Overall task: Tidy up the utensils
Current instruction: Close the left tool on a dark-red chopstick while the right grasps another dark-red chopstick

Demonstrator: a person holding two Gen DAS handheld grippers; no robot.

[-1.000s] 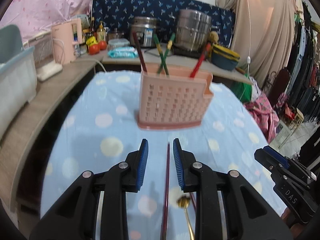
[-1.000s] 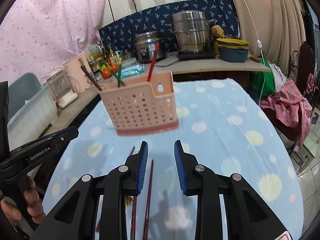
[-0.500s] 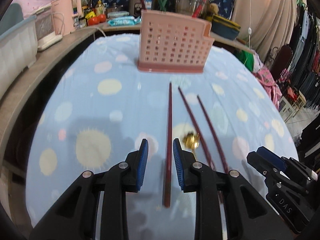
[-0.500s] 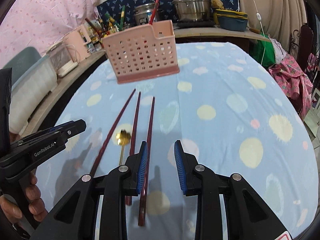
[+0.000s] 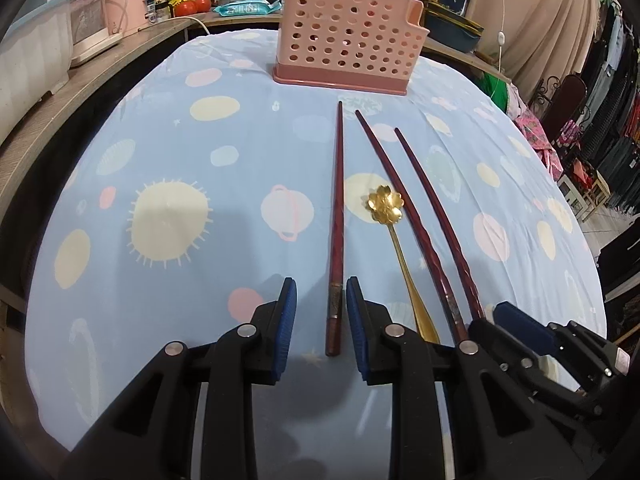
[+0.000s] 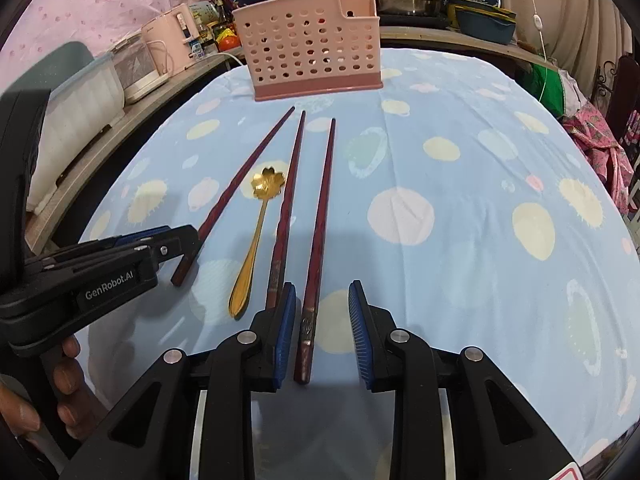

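Three dark chopsticks (image 5: pixel 337 216) lie lengthwise toward the pink holder (image 5: pixel 346 30) — my left gripper (image 5: pixel 318 306) and right gripper (image 6: pixel 322 312) each straddle an outer one, jaws apart, gripping nothing.

left tool (image 5: pixel 318 312): jaws apart, straddling butt of left chopstick (image 5: pixel 337 216), pads clear | spoon (image 5: pixel 394 236) and two chopsticks (image 5: pixel 416 224) right of it | holder (image 5: pixel 348 36) at far tabletop (image 5: pixel 168 168) | right tool (image 5: pixel 520 324) at lower right
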